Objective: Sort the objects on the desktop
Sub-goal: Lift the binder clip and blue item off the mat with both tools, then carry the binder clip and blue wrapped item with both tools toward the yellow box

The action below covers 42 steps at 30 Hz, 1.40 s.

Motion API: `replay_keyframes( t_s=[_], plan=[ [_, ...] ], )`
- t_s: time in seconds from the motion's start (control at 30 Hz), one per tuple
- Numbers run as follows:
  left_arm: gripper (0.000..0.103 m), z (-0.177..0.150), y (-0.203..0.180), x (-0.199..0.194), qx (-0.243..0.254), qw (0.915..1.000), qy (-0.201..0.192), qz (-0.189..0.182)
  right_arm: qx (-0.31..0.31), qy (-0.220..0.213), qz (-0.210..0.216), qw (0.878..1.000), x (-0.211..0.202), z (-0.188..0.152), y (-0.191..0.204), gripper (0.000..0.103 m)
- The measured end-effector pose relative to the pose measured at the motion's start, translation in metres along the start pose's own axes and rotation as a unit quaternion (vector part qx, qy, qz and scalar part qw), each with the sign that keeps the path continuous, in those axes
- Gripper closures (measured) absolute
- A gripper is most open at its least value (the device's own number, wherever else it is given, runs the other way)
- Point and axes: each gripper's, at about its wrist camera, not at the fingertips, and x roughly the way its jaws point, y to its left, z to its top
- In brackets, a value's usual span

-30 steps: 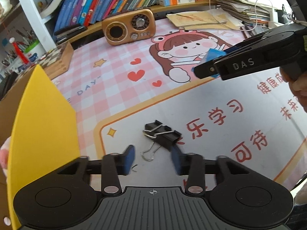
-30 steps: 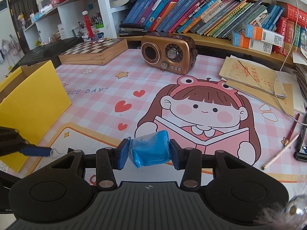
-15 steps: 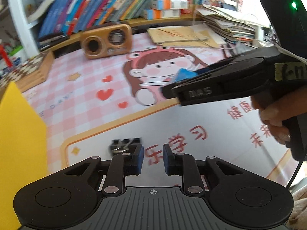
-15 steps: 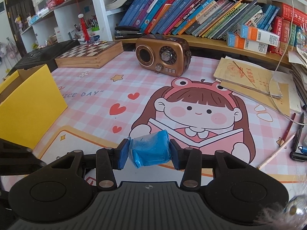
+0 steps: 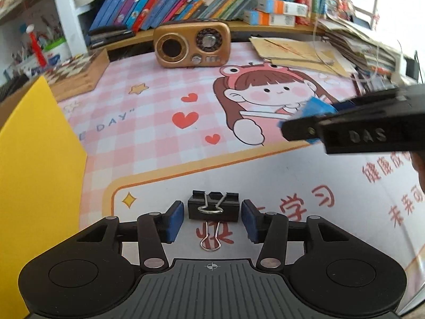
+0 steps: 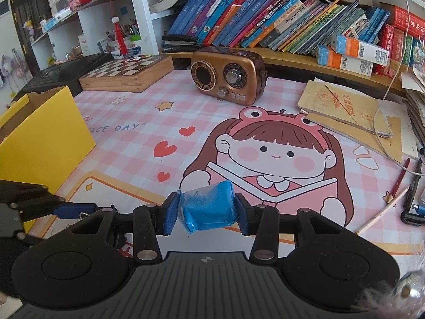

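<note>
**Clip lined up, packet held clear**

We hold our left gripper (image 5: 212,218) wide, its pads flanking the black binder clip (image 5: 212,209) on the desk mat (image 5: 159,143), untouched, ready to pinch. Our right gripper (image 6: 206,210) clamps the blue packet (image 6: 209,210) aloft, presumably bound for the yellow box (image 6: 45,135) nearby.

1. The left gripper (image 5: 212,220) is built in matte black, with ribbed base, round caps and silver screws.
2. Blue pads (image 5: 174,222) are fitted to its fingers.
3. "DAS" is embossed on the right gripper (image 5: 353,130).
</note>
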Motion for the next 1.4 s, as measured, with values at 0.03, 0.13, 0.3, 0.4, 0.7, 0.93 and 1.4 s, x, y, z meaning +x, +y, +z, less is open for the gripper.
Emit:
replay_keyframes(
  t_s=[0.03, 0.13, 0.3, 0.4, 0.7, 0.93, 1.4],
  plan=[
    [0.056, 0.000, 0.001, 0.001, -0.005, 1.0000, 0.000, -0.001, 0.000, 0.000, 0.000, 1.000, 0.000, 0.000, -0.001, 0.062],
    [0.060, 0.001, 0.001, 0.003, -0.007, 1.0000, -0.006, -0.004, 0.000, 0.000, -0.002, 1.000, -0.001, -0.002, -0.002, 0.062],
    [0.064, 0.000, 0.000, 0.001, -0.007, 0.9999, -0.009, -0.008, 0.000, -0.003, -0.004, 1.000, -0.005, -0.003, -0.002, 0.063],
    [0.064, -0.001, 0.002, -0.008, -0.018, 0.9997, -0.017, -0.005, 0.001, -0.006, -0.006, 1.000, -0.008, -0.004, -0.002, 0.064],
    [0.064, -0.004, 0.002, -0.050, -0.036, 0.9979, -0.053, -0.014, 0.006, -0.014, -0.013, 1.000, -0.028, -0.011, 0.007, 0.066],
    [0.064, -0.013, 0.003, -0.081, -0.049, 0.9959, -0.074, -0.019, 0.009, -0.021, -0.020, 1.000, -0.050, -0.020, 0.020, 0.066],
    [0.064, -0.050, 0.018, -0.140, -0.066, 0.9909, -0.113, -0.032, 0.014, -0.039, -0.036, 0.999, -0.103, -0.042, 0.064, 0.066]
  ],
)
